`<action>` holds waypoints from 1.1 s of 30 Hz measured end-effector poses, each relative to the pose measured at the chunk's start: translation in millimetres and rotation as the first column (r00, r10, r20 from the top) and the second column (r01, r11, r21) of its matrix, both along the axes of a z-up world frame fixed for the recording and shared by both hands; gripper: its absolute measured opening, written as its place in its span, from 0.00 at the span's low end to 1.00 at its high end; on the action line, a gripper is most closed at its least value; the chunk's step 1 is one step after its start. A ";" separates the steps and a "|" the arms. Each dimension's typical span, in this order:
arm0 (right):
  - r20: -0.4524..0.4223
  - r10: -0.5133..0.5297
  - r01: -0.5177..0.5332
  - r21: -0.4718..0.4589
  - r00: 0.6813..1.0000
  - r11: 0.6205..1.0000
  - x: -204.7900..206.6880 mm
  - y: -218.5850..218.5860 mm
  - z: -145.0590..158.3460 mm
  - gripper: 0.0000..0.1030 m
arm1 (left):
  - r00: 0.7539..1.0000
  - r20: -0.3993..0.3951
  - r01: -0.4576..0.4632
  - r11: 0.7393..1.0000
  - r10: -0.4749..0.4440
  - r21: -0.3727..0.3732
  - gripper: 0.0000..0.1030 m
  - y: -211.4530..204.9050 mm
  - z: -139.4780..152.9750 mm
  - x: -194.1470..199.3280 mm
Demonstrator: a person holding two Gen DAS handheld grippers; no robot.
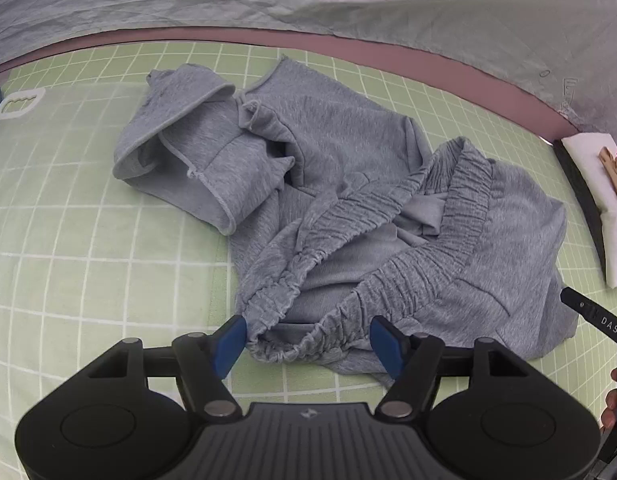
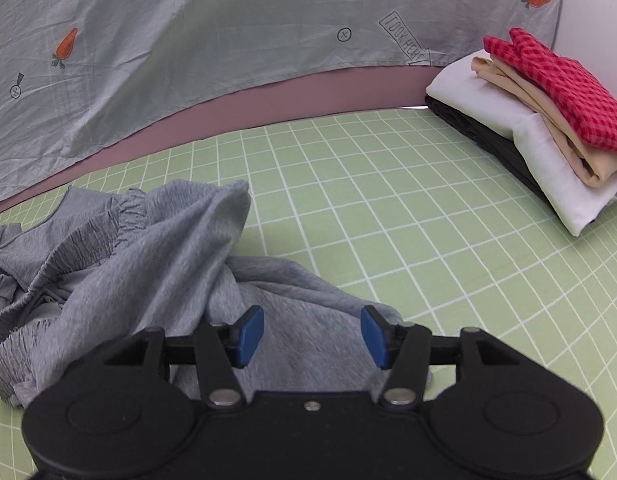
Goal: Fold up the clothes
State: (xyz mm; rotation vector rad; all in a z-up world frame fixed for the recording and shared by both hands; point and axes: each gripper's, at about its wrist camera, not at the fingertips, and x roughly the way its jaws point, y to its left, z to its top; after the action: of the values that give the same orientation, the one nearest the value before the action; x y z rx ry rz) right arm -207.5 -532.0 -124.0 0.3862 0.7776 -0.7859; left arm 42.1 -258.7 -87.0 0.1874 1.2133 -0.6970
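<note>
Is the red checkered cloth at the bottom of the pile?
No, the red checkered cloth lies on top of the folded pile.

A green gridded mat (image 2: 388, 208) meets a mauve edge (image 2: 268, 92) under carrot-print grey cloth (image 2: 188, 40).

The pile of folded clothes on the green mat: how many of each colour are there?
Red checked: 1
Beige: 1
White: 1
Black: 1
Total: 4 folded clothes in the pile.
</note>
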 end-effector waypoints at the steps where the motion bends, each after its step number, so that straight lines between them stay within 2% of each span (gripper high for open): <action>1: -0.005 -0.008 0.009 0.010 1.000 1.000 -1.8 -1.3 -2.6 0.55 | 1.000 0.004 0.006 1.000 -0.007 0.015 0.67 -1.4 -3.1 -0.3; 4: -0.017 -0.050 0.051 0.055 0.999 0.997 -6.5 -6.3 -10.5 0.58 | 1.000 0.006 0.024 0.999 -0.024 0.045 0.67 -5.8 -9.8 0.8; 9: -0.004 -0.133 0.132 0.155 0.991 0.979 -15.4 -16.2 -20.9 0.59 | 0.999 0.008 0.045 0.998 -0.046 0.053 0.67 -12.2 -13.7 0.7; 14: -0.006 -0.147 0.146 0.163 0.989 0.976 -16.1 -17.0 -22.0 0.59 | 0.991 0.057 0.115 0.988 -0.122 0.103 0.64 -22.0 -20.5 -6.1; 16: -0.004 -0.147 0.146 0.165 0.989 0.975 -16.0 -17.4 -21.7 0.59 | 0.985 0.079 0.143 0.984 -0.152 0.108 0.45 -23.4 -20.3 -10.7; 17: -0.003 -0.147 0.146 0.166 0.989 0.975 -16.3 -17.8 -21.8 0.59 | 0.985 0.077 0.146 0.984 -0.154 0.101 0.38 -23.6 -20.0 -11.5; 18: -0.001 -0.149 0.147 0.167 0.989 0.975 -16.9 -18.1 -22.0 0.59 | 0.985 0.074 0.149 0.984 -0.156 0.094 0.21 -23.7 -19.7 -12.3; 19: 0.002 -0.151 0.148 0.170 0.989 0.974 -17.7 -18.3 -22.1 0.59 | 0.985 0.069 0.150 0.985 -0.157 0.085 0.12 -23.7 -19.4 -12.9; 20: 0.005 -0.154 0.150 0.172 0.988 0.974 -18.9 -18.8 -22.2 0.60 | 0.987 0.056 0.146 0.987 -0.150 0.069 0.09 -23.2 -18.6 -13.3; 23: 0.019 -0.166 0.161 0.174 0.986 0.972 -24.4 -20.1 -21.4 0.59 | 0.990 0.025 0.135 0.991 -0.135 0.024 0.08 -25.5 -12.9 -20.7; 26: 0.036 -0.190 0.180 0.182 0.981 0.967 -33.7 -21.5 -20.1 0.60 | 0.989 -0.045 0.135 0.989 -0.138 -0.058 0.07 -35.9 -10.2 -34.9; 31: 0.061 -0.222 0.207 0.193 0.973 0.959 -57.2 -26.0 -16.5 0.59 | 0.970 -0.091 0.215 0.971 -0.224 -0.105 0.07 -72.4 -11.6 -80.3; 33: 0.067 -0.231 0.214 0.190 0.971 0.958 -69.6 -29.7 -14.8 0.60 | 0.957 -0.133 0.237 0.959 -0.258 -0.158 0.07 -89.1 -12.0 -98.7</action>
State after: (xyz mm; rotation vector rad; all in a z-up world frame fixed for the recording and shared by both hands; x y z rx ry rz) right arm -277.1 -561.7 -138.8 0.6775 0.7323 -0.9047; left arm -56.6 -347.8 -99.1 0.1729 1.2940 -1.0290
